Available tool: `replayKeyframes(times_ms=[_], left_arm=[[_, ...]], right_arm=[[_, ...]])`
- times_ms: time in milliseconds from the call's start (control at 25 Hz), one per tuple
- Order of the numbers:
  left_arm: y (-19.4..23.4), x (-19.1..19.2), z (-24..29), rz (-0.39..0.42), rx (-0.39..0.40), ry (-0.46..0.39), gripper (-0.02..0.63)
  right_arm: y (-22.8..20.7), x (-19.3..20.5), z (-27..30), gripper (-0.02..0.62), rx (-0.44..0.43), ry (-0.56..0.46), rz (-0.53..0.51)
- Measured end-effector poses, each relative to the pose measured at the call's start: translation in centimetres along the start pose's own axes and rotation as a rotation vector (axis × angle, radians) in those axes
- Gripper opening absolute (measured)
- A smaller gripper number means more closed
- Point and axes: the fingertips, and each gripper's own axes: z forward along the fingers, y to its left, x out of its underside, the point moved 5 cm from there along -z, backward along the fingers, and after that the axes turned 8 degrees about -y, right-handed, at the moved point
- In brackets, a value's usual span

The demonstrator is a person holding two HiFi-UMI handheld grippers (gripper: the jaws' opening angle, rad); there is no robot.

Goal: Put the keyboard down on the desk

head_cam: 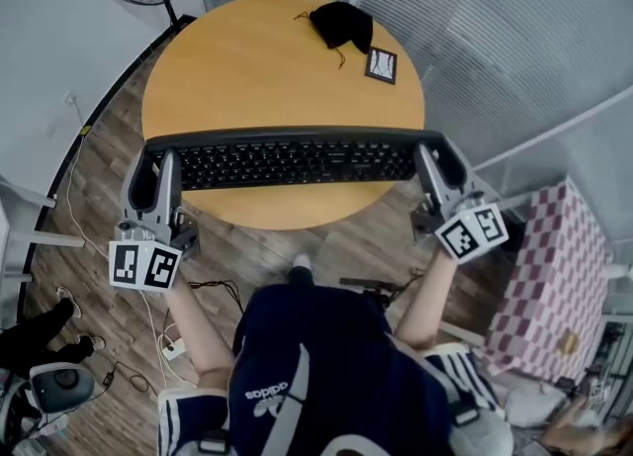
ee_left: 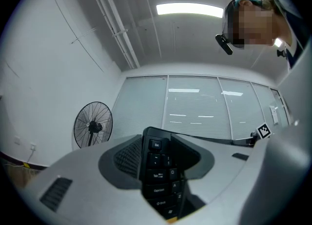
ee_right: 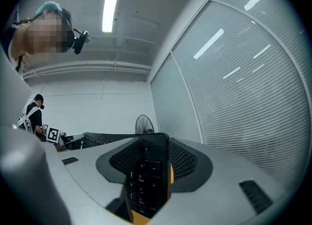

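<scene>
Long black plastic keyboard (head_cam: 297, 159) spans the 6 o'clock side of the round orange wooden desk (head_cam: 257, 58); contact with it unclear. Left gripper (head_cam: 161, 165) jaws clamp its 9 o'clock end, right gripper (head_cam: 432, 159) jaws clamp the 3 o'clock end. Black cloth pouch (head_cam: 341, 21) lies at the desk's 1 o'clock.

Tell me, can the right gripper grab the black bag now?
Probably not yet. The right gripper is shut on one end of the keyboard, so its jaws are full, and the black bag lies beyond, on the far side of the table.
</scene>
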Motion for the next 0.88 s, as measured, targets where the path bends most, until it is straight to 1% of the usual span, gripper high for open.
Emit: replayKeyframes(times_ms=[200,520,720,800,880], left_arm=[[1.6,1.1,1.0,-0.007,-0.022,0.021,0.173],[2.6,2.0,2.1,0.005,-0.059,0.053,0.173],[3.6,1.8,2.0,0.004,-0.042,0.045,0.173],[4.6,1.4,1.6,0.001,-0.025,0.04,0.173],[5.8,1.3,2.5,-0.005,-0.009,0.041,0.173]], right_arm=[[-0.7,1.4,2.4,0.179,-0.007,0.027,0.021],[-1.9,3.2,4.7,0.179,-0.029,0.066,0.044],[-0.8,2.9,5.0,0.179,-0.026,0.044,0.032],[0.4,3.0,4.9,0.179,-0.015,0.036,0.029],[0.8,3.0,5.8,0.179,0.004,0.033,0.032]])
